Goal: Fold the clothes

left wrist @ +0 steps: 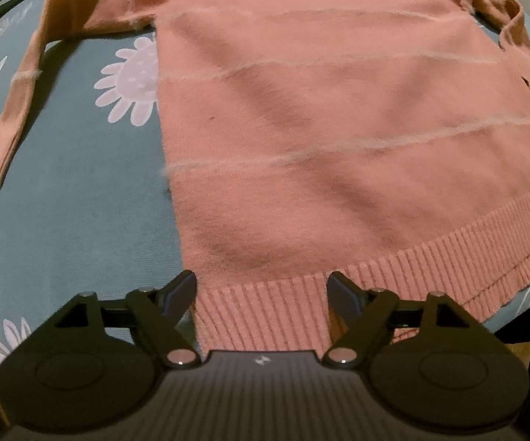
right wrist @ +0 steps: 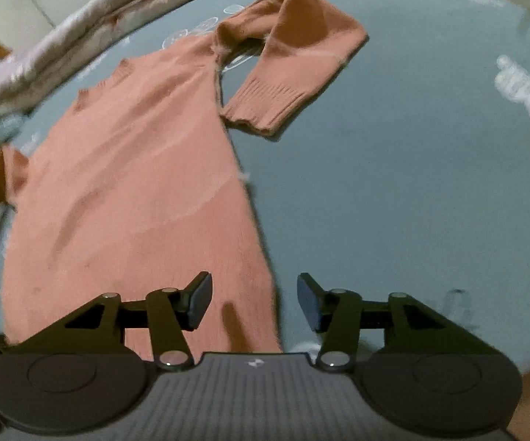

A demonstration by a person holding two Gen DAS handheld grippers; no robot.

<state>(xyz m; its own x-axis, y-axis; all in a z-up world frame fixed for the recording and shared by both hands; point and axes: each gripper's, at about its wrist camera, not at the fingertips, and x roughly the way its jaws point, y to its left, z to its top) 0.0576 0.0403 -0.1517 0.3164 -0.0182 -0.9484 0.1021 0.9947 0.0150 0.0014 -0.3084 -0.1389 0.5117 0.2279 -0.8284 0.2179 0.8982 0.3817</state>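
A salmon-pink knit sweater (left wrist: 331,110) with thin pale stripes lies flat on the bed. Its left sleeve (left wrist: 18,84) stretches out to the left. Its ribbed hem (left wrist: 411,268) is nearest me. My left gripper (left wrist: 261,294) is open, its fingers either side of the hem's left corner. In the right wrist view the sweater (right wrist: 129,183) lies lengthwise, and its right sleeve (right wrist: 290,66) is bent back on itself. My right gripper (right wrist: 254,301) is open over the hem's right corner, holding nothing.
The bed has a grey-blue cover (left wrist: 74,202) printed with white flowers (left wrist: 132,81). A pale bunched quilt (right wrist: 81,29) lies along the far edge. The cover is bare to the right of the sweater (right wrist: 411,202). The bed's near edge is just below both grippers.
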